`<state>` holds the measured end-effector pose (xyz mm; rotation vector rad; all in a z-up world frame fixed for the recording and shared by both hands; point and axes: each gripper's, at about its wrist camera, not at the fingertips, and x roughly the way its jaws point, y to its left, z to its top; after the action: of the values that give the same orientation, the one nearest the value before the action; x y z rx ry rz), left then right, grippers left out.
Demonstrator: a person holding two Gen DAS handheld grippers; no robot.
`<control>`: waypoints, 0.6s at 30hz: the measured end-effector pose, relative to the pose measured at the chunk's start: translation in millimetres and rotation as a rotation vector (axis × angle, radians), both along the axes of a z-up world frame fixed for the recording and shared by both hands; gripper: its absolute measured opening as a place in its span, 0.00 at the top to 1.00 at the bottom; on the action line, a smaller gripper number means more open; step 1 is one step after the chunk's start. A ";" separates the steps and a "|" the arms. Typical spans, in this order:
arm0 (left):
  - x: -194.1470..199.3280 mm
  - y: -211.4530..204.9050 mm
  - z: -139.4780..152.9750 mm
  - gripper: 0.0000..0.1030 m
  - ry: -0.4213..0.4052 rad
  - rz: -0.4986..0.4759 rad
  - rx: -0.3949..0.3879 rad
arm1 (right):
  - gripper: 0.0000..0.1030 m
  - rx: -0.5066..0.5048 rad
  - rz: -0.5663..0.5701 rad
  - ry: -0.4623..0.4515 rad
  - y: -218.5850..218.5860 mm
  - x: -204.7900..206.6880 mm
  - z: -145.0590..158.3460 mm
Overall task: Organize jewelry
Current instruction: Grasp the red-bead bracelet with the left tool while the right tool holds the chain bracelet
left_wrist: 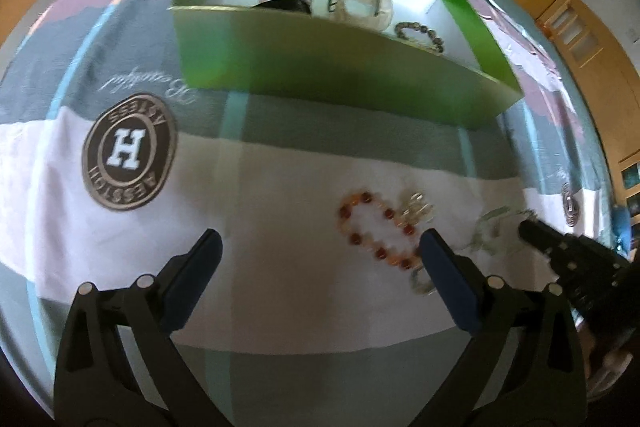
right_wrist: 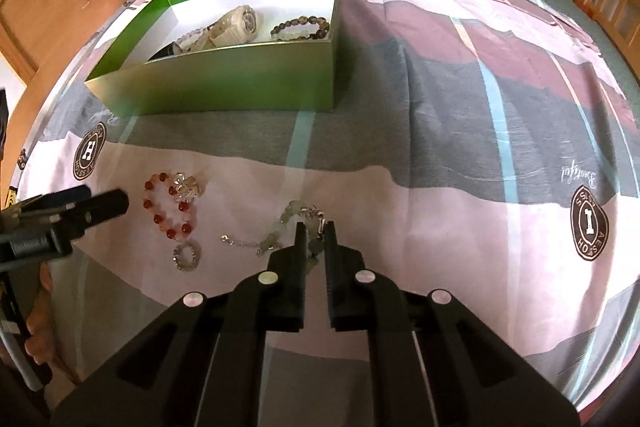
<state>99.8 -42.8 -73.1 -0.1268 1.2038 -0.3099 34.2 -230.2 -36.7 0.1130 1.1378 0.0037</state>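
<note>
The pale green bracelet [right_wrist: 280,227] lay on the white stretch of the bedspread [right_wrist: 420,227], and the right gripper [right_wrist: 316,231] had its fingers nearly together around the clasp end of it, though I couldn't tell if they were actually pinching it. Just to its left sat the red bead bracelet [left_wrist: 376,231] and a small clear ring [right_wrist: 187,255], with the left gripper [left_wrist: 320,247] hanging over them, fingers spread wide and empty. Farther back the green box [right_wrist: 240,83] stood open-topped with a watch [right_wrist: 236,25] and a dark bead bracelet [right_wrist: 300,25] inside, plenty of bare bedspread between its front wall and the loose pieces.
</note>
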 end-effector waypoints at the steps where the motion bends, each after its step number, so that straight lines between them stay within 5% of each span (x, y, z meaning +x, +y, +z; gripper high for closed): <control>1: 2.2 -3.3 -0.1 0.11 0.004 -0.010 0.000 | 0.92 -0.001 -0.004 0.006 -0.4 0.4 -1.4; 7: 10.8 -12.8 -11.8 0.38 0.052 -0.041 0.011 | 0.92 0.000 -0.008 0.029 -0.6 1.9 -8.1; 9: 15.6 -17.1 -15.2 0.56 0.062 -0.054 0.033 | 0.92 0.003 -0.011 0.033 -0.6 2.5 -9.7; 14: 27.1 -30.3 -18.8 0.57 0.048 -0.100 0.080 | 0.92 0.004 -0.016 0.050 -1.5 2.8 -14.6; 18: 22.5 -55.1 -21.3 0.58 -0.022 -0.205 0.245 | 0.92 0.003 -0.017 0.063 -1.9 3.7 -18.5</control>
<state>122.3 -97.9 -94.4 0.2137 1.2256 -0.3385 37.8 -232.1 -55.2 0.1255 1.2000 -0.0132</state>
